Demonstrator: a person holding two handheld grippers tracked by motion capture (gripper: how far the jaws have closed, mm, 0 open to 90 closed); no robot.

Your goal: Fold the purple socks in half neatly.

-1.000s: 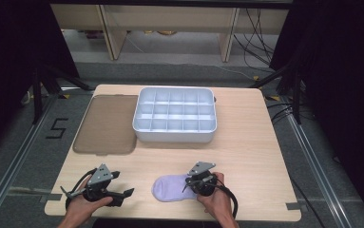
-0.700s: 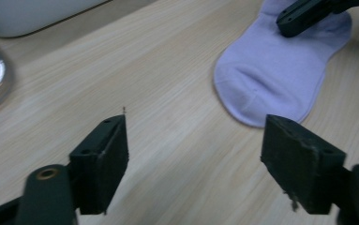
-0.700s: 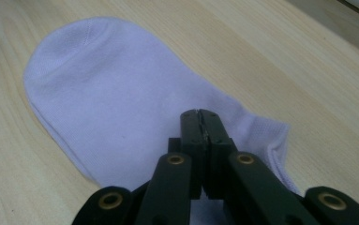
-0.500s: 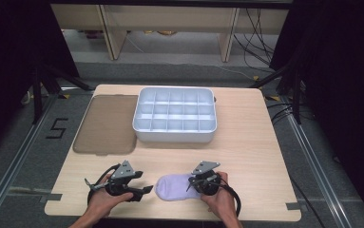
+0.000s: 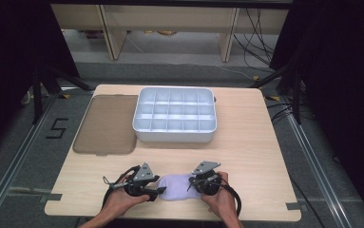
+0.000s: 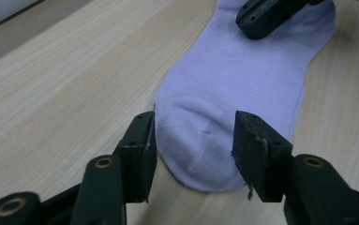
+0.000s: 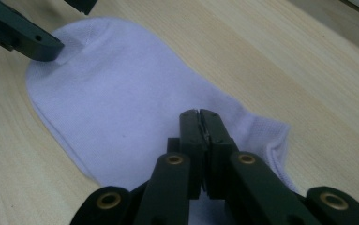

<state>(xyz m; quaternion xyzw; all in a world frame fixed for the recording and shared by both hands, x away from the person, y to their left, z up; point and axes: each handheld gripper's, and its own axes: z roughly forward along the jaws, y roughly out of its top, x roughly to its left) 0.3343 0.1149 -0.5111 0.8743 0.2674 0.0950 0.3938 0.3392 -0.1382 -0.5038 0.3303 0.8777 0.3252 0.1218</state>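
A pale lilac sock (image 5: 177, 186) lies flat near the table's front edge. My left gripper (image 5: 163, 191) is at its left end. In the left gripper view the jaws (image 6: 193, 145) stand apart on either side of the sock's (image 6: 243, 79) rounded toe end. They have just been closing, and the pads do not press on the cloth. My right gripper (image 5: 192, 185) is at the sock's right end. In the right gripper view its jaws (image 7: 199, 115) are shut together on the sock (image 7: 116, 103), near the cuff.
A white tray with several compartments (image 5: 175, 135) stands mid-table, beyond the sock. A brown flat lid (image 5: 106, 123) lies to its left. The table's front edge runs just under both hands. Bare wood extends right of the right hand.
My left gripper has moved right along the front edge up to the sock's end, and its jaws have narrowed. The right gripper and the sock have stayed put.
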